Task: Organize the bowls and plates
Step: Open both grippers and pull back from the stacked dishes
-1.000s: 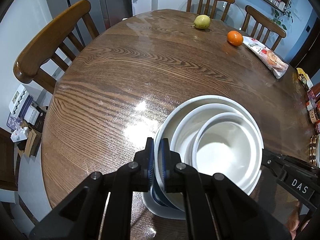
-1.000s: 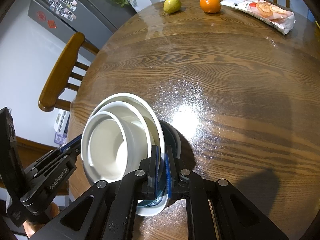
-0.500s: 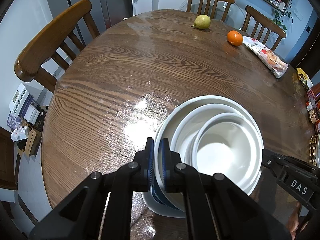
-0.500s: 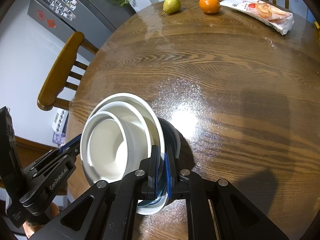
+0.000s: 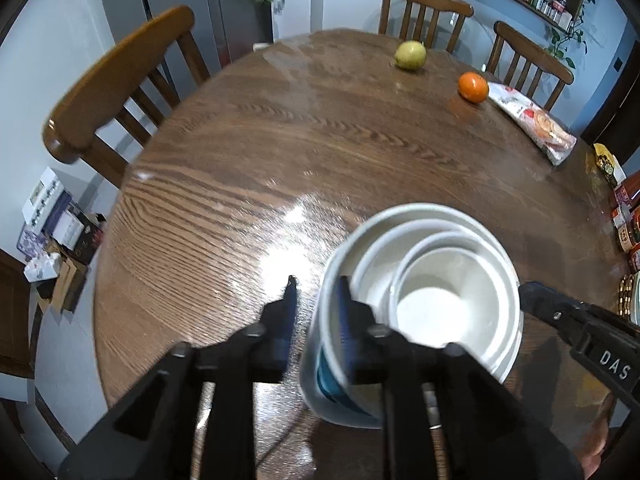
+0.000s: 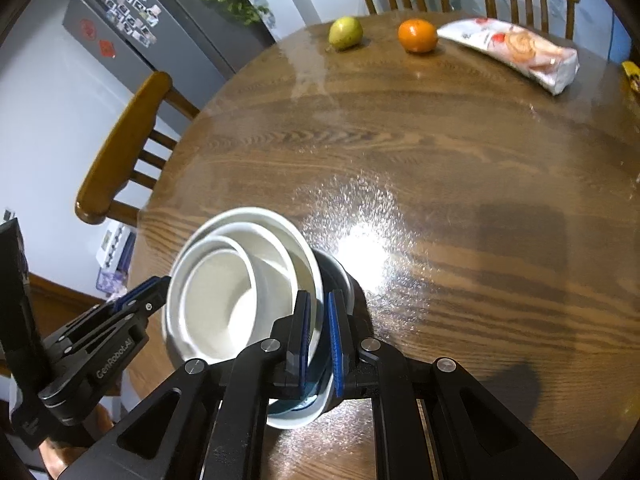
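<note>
Jaws first: my left gripper point(image 5: 314, 300) is opening, its pads straddling but no longer pinching the stack's near rim; my right gripper point(image 6: 318, 312) stays out of it, clamped tight on the opposite rim; the round bench point(image 5: 280, 152) carries everything; the stack of white bowls point(image 5: 432, 292) sits near its front edge on a blue-lined plate point(image 6: 308, 404); risk, I judge: one-sided grip tilts the nest, bowls slide off.

Left claw point(image 5: 314, 304) angled steeply down, jaws being opened; right claw point(image 6: 319, 320) likewise angled, jaws clamped nearly closed.
</note>
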### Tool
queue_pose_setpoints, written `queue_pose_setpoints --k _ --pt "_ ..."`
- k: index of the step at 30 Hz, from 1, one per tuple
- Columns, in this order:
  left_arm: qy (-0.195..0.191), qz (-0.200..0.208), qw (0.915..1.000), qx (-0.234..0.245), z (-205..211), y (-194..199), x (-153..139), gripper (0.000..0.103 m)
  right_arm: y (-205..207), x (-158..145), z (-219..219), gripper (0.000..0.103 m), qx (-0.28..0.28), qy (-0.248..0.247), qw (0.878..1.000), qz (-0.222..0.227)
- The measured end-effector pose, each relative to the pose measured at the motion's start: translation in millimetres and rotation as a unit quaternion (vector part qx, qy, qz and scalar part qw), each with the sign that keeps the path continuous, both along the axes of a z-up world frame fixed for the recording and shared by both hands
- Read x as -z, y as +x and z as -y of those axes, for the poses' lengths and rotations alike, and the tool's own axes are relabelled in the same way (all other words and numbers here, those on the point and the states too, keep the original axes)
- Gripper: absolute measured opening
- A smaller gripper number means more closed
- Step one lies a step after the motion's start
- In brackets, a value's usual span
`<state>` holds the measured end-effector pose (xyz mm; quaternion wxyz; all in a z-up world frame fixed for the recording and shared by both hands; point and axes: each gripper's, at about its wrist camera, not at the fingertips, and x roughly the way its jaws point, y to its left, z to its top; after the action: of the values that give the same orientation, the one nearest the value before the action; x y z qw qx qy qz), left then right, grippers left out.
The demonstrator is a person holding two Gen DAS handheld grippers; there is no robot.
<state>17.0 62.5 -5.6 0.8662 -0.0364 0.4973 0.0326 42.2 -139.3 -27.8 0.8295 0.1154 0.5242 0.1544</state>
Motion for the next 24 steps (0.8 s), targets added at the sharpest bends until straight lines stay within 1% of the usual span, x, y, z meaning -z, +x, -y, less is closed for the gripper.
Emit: queue_pose_setpoints --k 1,2,4,6,8,9,11,14,15,17,19,21,22,24 --pt "0.001 0.006 1.0000 -0.001 -1 -2 -3 0.047 -2 -5 -1 0.011 -0.001 -0.005 1.000 0.009" --pt "0.004 0.014 0.9999 -0.002 -3 -6 -7 0.053 -4 -8 -1 0.013 -0.004 -0.010 1.000 0.015" --pt "0.010 0.023 0.9997 -0.005 -6 -12 -13 0.053 -11 -17 -1 0.022 -0.013 -0.017 0.999 0.029" --pt "0.009 0.029 0.9995 -0.006 -7 -18 -18 0.054 -16 -23 -2 0.044 -0.022 -0.020 0.999 0.037" --pt "0.010 0.035 0.9993 -0.007 -8 -25 -24 0.061 -24 -30 -2 0.050 -0.031 -0.024 0.998 0.051" --pt "0.011 0.038 0.9992 -0.007 -8 -29 -26 0.063 -27 -32 -3 0.051 -0.037 -0.027 0.997 0.056" --pt "0.012 0.043 0.9990 -0.007 -6 -36 -30 0.074 -34 -36 -4 0.053 -0.053 -0.029 0.996 0.062" --pt "0.012 0.049 0.9987 -0.007 -4 -46 -34 0.084 -43 -37 -4 0.058 -0.077 -0.027 0.994 0.069" --pt "0.014 0.049 0.9987 -0.008 -2 -49 -34 0.086 -45 -37 -4 0.063 -0.082 -0.030 0.994 0.071" --pt "0.013 0.049 0.9987 -0.011 0 -55 -35 0.086 -52 -36 -3 0.067 -0.093 -0.033 0.992 0.077" --pt "0.003 0.046 0.9989 -0.011 0 -60 -35 0.087 -61 -35 -4 0.070 -0.103 -0.042 0.990 0.084" --pt "-0.001 0.042 0.9990 -0.015 1 -65 -35 0.096 -68 -34 -4 0.071 -0.108 -0.049 0.989 0.088" --pt "0.005 0.045 0.9988 -0.021 2 -69 -36 0.102 -72 -34 -3 0.071 -0.112 -0.052 0.988 0.092" --pt "0.013 0.051 0.9982 -0.028 4 -77 -40 0.102 -79 -33 -3 0.071 -0.116 -0.057 0.987 0.098"
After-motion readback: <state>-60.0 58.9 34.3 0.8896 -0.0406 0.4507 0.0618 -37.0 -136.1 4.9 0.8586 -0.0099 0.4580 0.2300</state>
